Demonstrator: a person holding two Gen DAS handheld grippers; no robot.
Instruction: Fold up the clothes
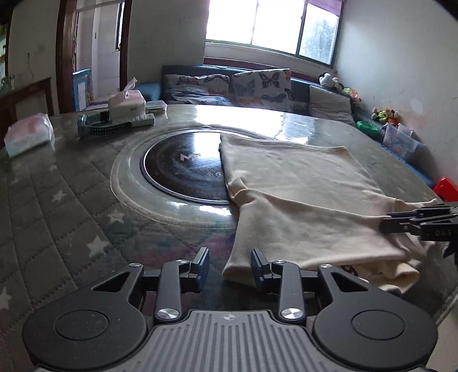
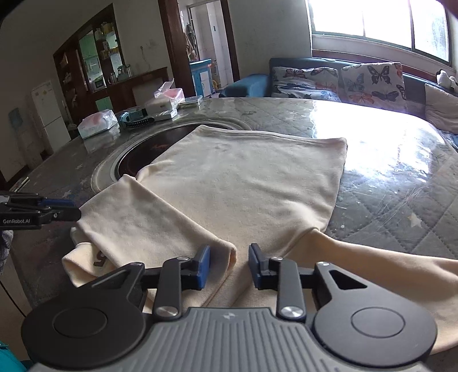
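A cream T-shirt (image 2: 243,183) lies spread flat on the bench (image 2: 400,183), one sleeve folded across its body, its upper corner overlapping the dark round inset (image 1: 183,168).

A home living room. A sofa (image 1: 257,85) with butterfly cushions (image 2: 372,77) sits under a window (image 1: 272,25). Soft toys (image 1: 385,114) line the wall.

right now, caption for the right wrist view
Open right gripper poised over a half-folded cream shirt on a quilted table.
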